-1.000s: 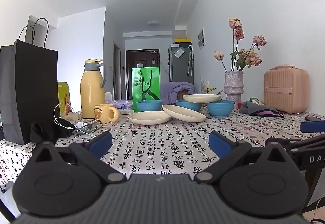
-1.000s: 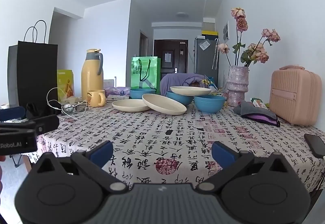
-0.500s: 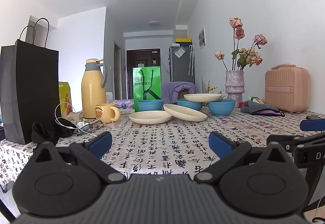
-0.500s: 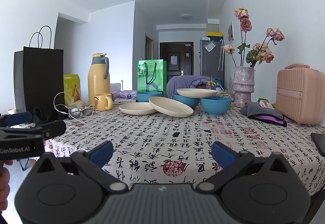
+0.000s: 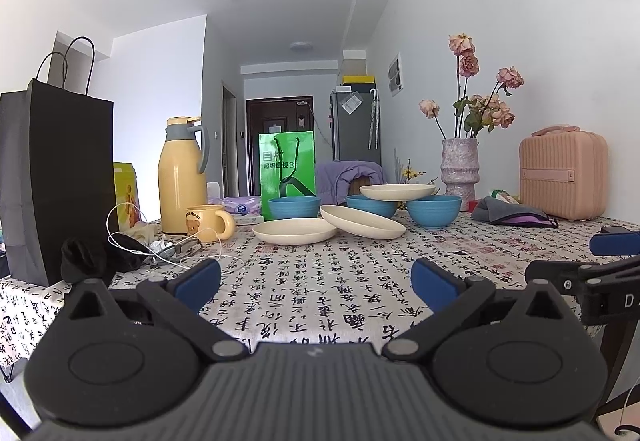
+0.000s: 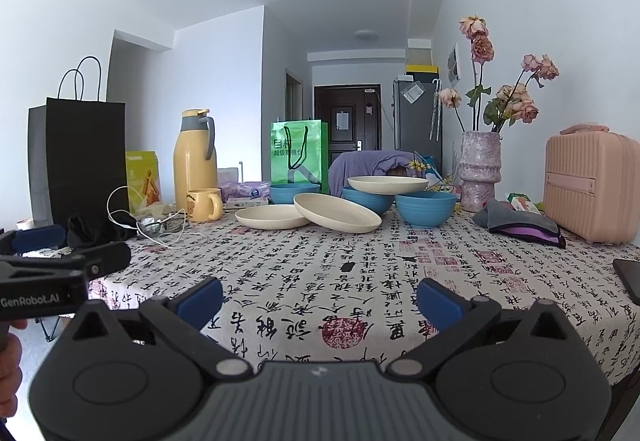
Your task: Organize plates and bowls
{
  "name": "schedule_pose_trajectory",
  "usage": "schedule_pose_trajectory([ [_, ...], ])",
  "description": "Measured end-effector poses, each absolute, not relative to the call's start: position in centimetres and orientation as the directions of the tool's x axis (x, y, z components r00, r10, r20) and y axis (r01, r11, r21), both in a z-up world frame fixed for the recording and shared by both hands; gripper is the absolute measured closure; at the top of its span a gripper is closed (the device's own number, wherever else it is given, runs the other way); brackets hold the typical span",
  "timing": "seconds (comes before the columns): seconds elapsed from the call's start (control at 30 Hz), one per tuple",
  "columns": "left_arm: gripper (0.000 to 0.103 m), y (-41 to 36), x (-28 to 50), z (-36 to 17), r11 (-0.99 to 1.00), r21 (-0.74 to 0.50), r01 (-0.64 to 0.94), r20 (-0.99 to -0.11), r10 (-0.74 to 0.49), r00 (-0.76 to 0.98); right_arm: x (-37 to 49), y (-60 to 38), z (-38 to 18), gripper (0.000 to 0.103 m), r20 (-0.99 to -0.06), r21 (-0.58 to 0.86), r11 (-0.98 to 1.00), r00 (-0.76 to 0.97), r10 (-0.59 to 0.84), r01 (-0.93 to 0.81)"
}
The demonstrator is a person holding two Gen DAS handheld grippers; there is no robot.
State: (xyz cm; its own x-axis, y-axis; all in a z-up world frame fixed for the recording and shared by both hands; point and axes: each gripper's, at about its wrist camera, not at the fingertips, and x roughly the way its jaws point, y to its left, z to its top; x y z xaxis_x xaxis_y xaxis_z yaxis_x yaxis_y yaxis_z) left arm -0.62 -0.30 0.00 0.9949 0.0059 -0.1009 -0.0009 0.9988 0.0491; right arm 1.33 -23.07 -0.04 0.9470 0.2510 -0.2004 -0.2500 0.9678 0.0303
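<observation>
Both tools are observed at the near edge of the table (image 6: 400, 281), well short of the crockery. The left tool (image 5: 316, 275) is spread wide and empty; the right tool (image 6: 320, 295) is likewise spread and holds nothing. The crockery is grouped at the far middle of the table: a flat cream plate (image 6: 272, 217), a second cream plate (image 6: 338, 217) tilted with one edge propped on the first, three blue bowls (image 6: 426, 207), and a third cream plate (image 6: 388, 185) perched across the rims of two of the bowls. No item appears sorted yet; the step in hand is judged to be the opening approach. A forward reach is called for next, and the perched plate is probably best lifted first, gripped at its rim and kept level, so the bowls beneath can be nested.
</observation>
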Motion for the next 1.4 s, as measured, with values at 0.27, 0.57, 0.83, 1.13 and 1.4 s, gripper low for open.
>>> schedule_pose_trajectory([
  [0.27,0.000,-0.26,-0.59,-0.01,0.999,0.048,-0.002,-0.100,0.006,0.995,1.42,-23.00,-0.17,0.000,-0.205,0.032,0.967,0.946,0.253,-0.251],
  [0.57,0.000,-0.19,-0.53,-0.01,0.999,0.048,-0.001,-0.101,0.006,0.995,1.42,-23.06,-0.15,0.000,-0.202,0.033,0.967,0.945,0.255,-0.254],
  [0.83,0.000,-0.28,-0.60,0.02,0.999,0.054,0.003,-0.100,0.003,0.995,1.37,-23.24,-0.06,0.000,-0.196,0.037,0.967,0.947,0.253,-0.251],
  [1.13,0.000,-0.28,-0.59,0.00,0.998,0.055,0.003,-0.097,0.003,0.995,1.39,-23.11,-0.19,0.000,-0.199,0.038,0.966,0.946,0.257,-0.255],
  [1.4,0.000,-0.37,-0.50,-0.08,0.998,0.059,0.003,-0.101,0.003,0.995,1.42,-23.14,-0.16,0.000,-0.198,0.036,0.967,0.947,0.254,-0.252],
])
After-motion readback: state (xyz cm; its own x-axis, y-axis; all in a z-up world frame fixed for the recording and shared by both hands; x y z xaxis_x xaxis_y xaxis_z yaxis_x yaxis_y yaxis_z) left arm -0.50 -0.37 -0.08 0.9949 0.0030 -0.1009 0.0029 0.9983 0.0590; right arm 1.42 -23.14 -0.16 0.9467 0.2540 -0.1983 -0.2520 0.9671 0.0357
